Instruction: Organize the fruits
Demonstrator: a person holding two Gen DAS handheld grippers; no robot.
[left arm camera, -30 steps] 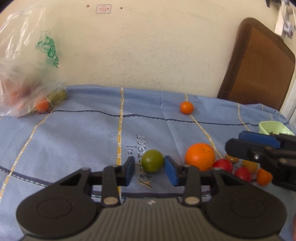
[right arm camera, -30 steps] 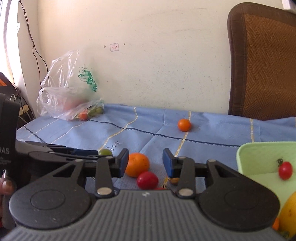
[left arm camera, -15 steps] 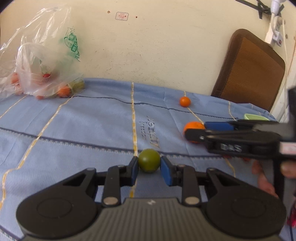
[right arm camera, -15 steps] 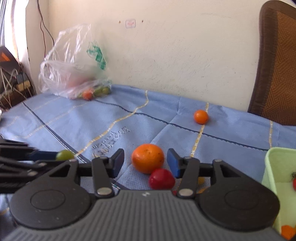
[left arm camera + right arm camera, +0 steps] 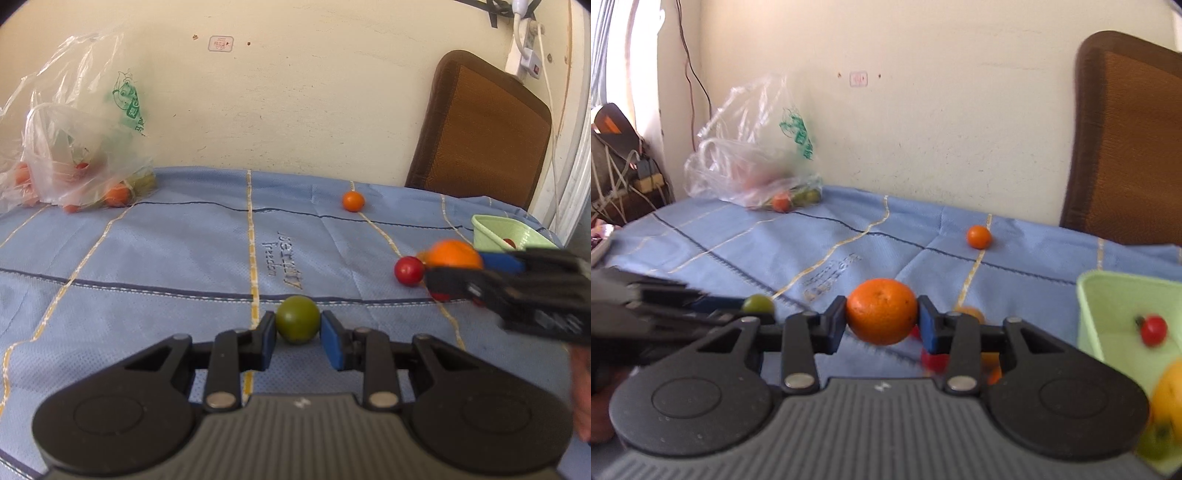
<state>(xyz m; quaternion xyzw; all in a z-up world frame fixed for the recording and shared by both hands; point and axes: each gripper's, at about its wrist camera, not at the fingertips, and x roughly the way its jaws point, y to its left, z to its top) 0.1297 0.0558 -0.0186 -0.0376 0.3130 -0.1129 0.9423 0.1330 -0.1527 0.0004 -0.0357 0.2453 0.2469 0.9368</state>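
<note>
My left gripper (image 5: 297, 334) is shut on a green round fruit (image 5: 297, 319), held just above the blue cloth. My right gripper (image 5: 882, 321) is shut on a large orange (image 5: 881, 311); the orange also shows in the left wrist view (image 5: 453, 254). A red tomato (image 5: 409, 270) lies on the cloth beside it. A small orange (image 5: 353, 201) lies farther back. A light green tray (image 5: 1123, 306) at the right holds a red tomato (image 5: 1153, 329) and a yellow fruit (image 5: 1169, 395).
A clear plastic bag (image 5: 74, 147) with several fruits sits at the back left by the wall. A brown chair back (image 5: 480, 129) stands behind the table at the right. More small fruits lie under my right gripper, partly hidden.
My left gripper has closed on the green fruit. My right gripper has closed on the large orange and lifted it slightly.
</note>
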